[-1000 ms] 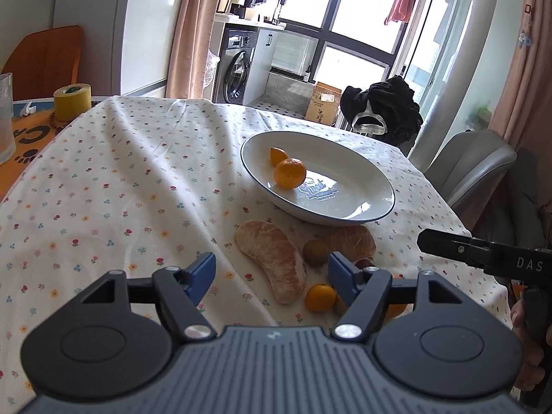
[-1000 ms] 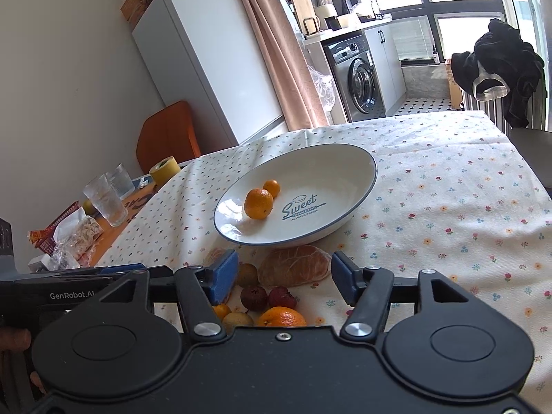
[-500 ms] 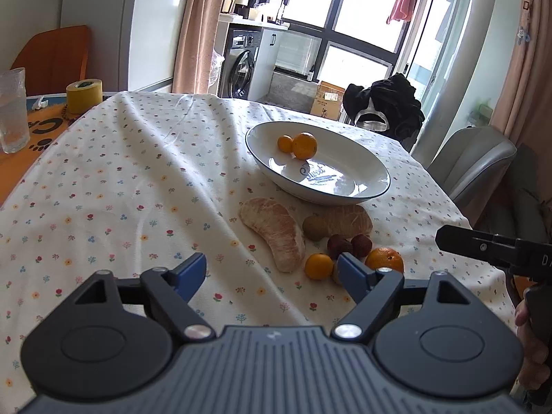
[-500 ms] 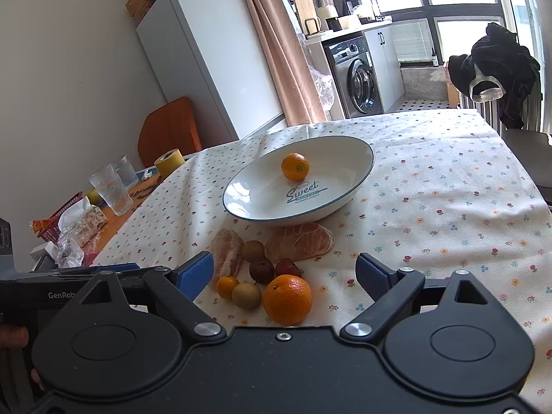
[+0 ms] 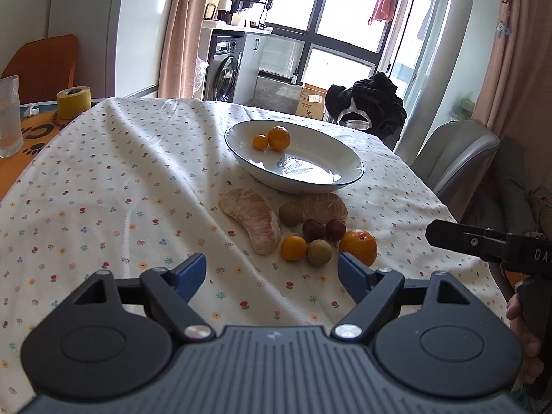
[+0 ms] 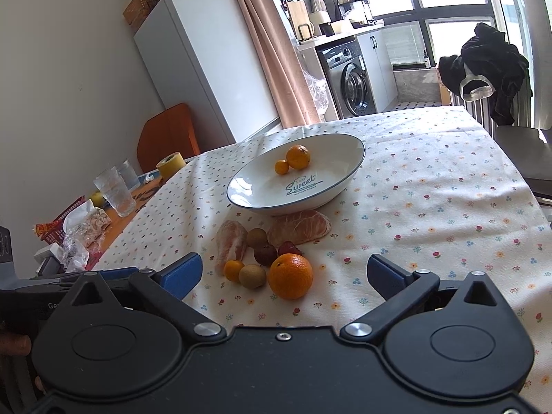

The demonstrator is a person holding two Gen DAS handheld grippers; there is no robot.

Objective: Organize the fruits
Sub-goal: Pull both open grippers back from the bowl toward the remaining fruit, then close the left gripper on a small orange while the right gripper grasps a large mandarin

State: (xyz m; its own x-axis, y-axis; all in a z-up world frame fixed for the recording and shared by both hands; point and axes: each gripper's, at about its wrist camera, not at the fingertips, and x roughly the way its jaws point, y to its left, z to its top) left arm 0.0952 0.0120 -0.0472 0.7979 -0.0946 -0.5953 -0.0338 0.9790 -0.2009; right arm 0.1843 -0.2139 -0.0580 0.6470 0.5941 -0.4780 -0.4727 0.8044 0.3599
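left gripper [image 5: 272, 272]: jaws spread wide, nothing between them, low centre of the left view, above the cloth short of the fruit
right gripper [image 6: 283, 272]: jaws spread wide, holding nothing, low centre of the right view; the big orange shows in the gap but untouched
plate [image 6: 348, 172]: white, dark rim, "sweet" printed inside, centre of the right view, on the cloth
in plate: orange [image 6: 298, 156] and small orange [image 6: 282, 167], touching, at the far side of the plate
big orange [image 6: 290, 276]: on the cloth, lower centre of the right view, nearest the right gripper
loose fruit: small citrus [image 6: 234, 270] and brown-green fruit [image 6: 252, 276] touching, left of the big orange; two dark red fruits [image 6: 265, 254] just behind them; another brown fruit [image 6: 257, 237] above those
segments: one peeled segment [image 6: 232, 243] at the left of the group, another [image 6: 299, 226] touching the plate's near edge
tablecloth [image 5: 103, 179]: white, small flower print, creased
left of frame, right view: two glasses [image 6: 115, 191], tape roll [image 6: 169, 165], wrappers [image 6: 86, 227]
background: fridge [image 6: 193, 62] upper left, washer [image 6: 352, 86] upper centre, dark clothing on a chair [image 6: 490, 65] upper right
view note: right gripper's body also shows at the right edge of the left view
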